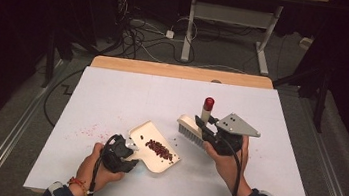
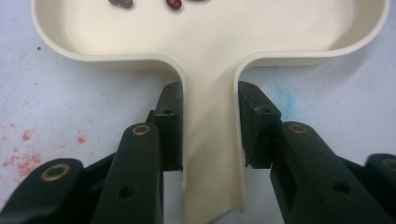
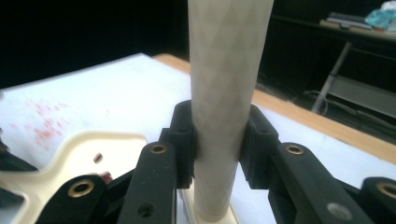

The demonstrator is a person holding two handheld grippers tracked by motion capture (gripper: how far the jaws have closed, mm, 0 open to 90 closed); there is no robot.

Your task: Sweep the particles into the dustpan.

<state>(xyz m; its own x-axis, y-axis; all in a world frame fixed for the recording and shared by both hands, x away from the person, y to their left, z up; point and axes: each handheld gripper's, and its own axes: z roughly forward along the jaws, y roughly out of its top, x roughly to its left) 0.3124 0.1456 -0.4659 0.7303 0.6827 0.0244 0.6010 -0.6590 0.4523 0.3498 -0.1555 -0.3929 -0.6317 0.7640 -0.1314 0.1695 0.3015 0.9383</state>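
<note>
A cream dustpan (image 1: 150, 138) lies on the white table cover with a pile of dark red beans (image 1: 159, 149) in it. My left gripper (image 1: 128, 149) is shut on the dustpan's handle (image 2: 212, 154); its jaws press both sides of the handle. A few beans (image 2: 173, 3) lie in the pan's tray. My right gripper (image 1: 205, 128) is shut on the handle (image 3: 224, 93) of a cream brush (image 1: 191, 130) with a red cap (image 1: 209, 103). The brush bristles rest on the table just right of the dustpan. The dustpan (image 3: 88, 144) appears low left in the right gripper view.
Red stains (image 1: 89, 130) mark the table cover left of the dustpan, with red stains (image 2: 25, 154) also beside my left gripper. The table's wooden far edge (image 1: 180, 71) is bare. Cables and a desk frame (image 1: 227, 19) stand on the floor beyond.
</note>
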